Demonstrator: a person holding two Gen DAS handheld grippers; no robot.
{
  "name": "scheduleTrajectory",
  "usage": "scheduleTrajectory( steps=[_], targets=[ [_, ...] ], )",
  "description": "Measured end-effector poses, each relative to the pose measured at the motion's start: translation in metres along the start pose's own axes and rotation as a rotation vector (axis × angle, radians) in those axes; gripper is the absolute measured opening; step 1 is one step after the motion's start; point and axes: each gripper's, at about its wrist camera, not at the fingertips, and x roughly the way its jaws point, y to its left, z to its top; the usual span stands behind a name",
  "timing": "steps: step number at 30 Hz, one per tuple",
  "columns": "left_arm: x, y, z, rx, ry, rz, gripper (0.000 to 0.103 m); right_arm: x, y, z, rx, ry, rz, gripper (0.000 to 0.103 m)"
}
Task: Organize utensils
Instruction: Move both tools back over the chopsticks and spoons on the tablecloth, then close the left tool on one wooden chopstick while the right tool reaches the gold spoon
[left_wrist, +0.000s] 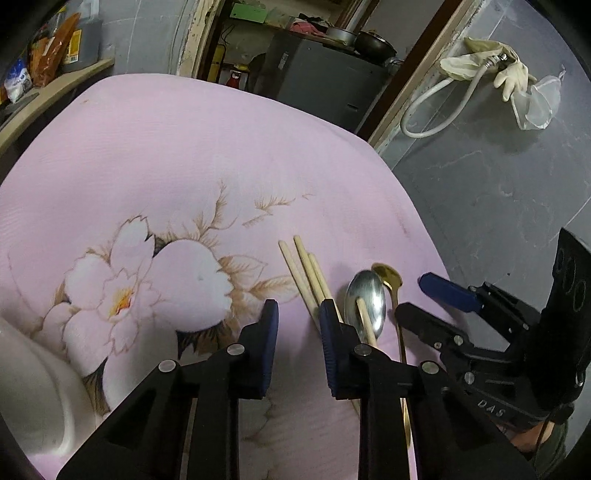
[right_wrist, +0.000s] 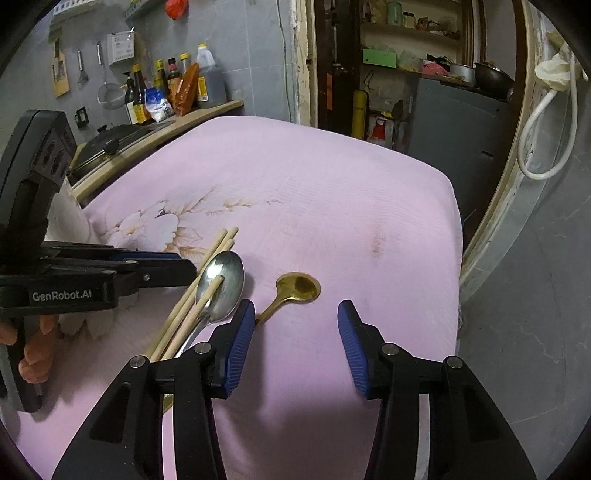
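Wooden chopsticks (left_wrist: 308, 275), steel spoon (right_wrist: 221, 286) and gold spoon (right_wrist: 297, 288) lie unsorted; left gripper (left_wrist: 299, 343) and right gripper (right_wrist: 295, 339) are parted, nothing grasped.

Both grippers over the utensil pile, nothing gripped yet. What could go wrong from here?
1. One of the chopsticks lies across the silver spoon bowl; lifting either probably drags the other.
2. The left gripper sits beside the pile, jaws empty: closing there likely misses.
3. The gold spoon lies flat on soft pink cloth; the right gripper may pinch fabric.
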Motion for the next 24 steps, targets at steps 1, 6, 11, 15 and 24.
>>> scheduleTrajectory(
  steps=[1, 6, 11, 15, 24],
  targets=[
    [0.001, 0.000, 0.001, -0.001, 0.003, -0.001, 0.019, 0.000, -0.001, 0.000, 0.002, 0.000, 0.002, 0.045],
    [0.006, -0.003, 0.005, 0.004, 0.007, -0.005, 0.019, 0.001, -0.001, 0.002, 0.007, 0.001, 0.007, 0.045],
    [0.007, -0.004, 0.005, 0.029, 0.006, 0.031, 0.006, 0.002, -0.001, 0.003, 0.004, 0.004, 0.004, 0.045],
    [0.003, -0.002, 0.003, 0.003, 0.017, 0.023, 0.003, 0.004, 0.003, 0.006, -0.003, 0.014, -0.007, 0.045],
    [-0.012, 0.009, -0.014, 0.007, 0.038, 0.024, 0.000, 0.022, 0.006, 0.016, -0.024, 0.077, 0.010, 0.043]
  ],
)
